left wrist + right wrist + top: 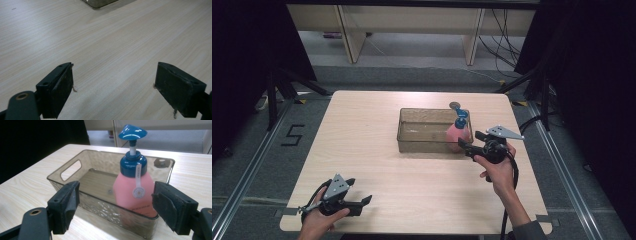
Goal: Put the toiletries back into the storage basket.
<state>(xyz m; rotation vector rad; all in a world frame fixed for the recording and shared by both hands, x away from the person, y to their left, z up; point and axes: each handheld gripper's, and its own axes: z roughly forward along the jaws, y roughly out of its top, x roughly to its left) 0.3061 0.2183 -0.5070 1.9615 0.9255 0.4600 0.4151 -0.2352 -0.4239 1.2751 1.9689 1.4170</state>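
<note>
The right gripper [115,207], jaws wide and empty, faces the pink plastic pump bottle [135,192] at the desk's right edge: slick, top-heavy, best gripped mid-body.

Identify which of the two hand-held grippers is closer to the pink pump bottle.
The right hand-held gripper: it sits beside the pink pump bottle standing in the clear bin. The left hand-held gripper rests open near the table's front edge.

Pink plastic pump bottle [133,192] with dark blue collar and bright blue pump head. Smoke-tinted transparent plastic bin [75,165]. Pale wood-grain worktop [362,150]. Black gripper jaws.
</note>
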